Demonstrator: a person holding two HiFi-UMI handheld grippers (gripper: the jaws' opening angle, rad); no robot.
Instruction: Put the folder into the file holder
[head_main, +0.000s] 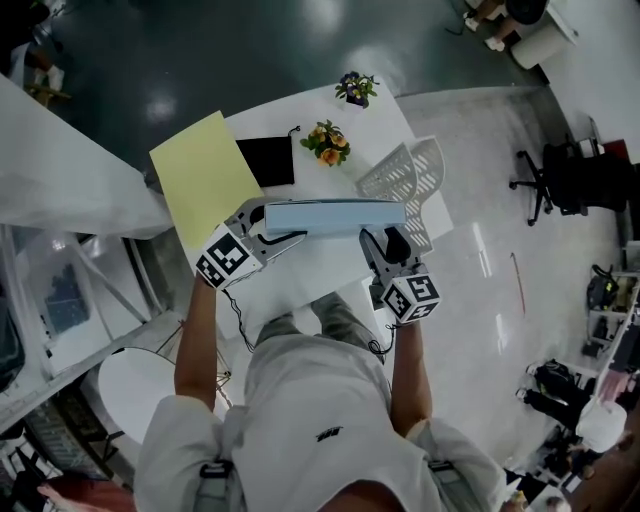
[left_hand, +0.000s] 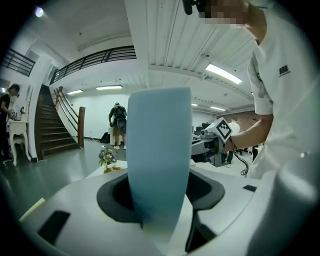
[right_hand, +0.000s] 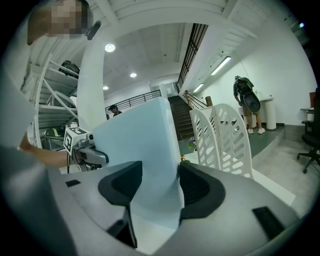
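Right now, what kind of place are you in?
Probably a big open office hall: a black office chair, a white file holder on a white table, and a staircase.

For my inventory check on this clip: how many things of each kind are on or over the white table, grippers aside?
Blue folder: 1
Yellow sheet: 1
Black pad: 1
Flower bunches: 2
File holder: 1
Total: 6
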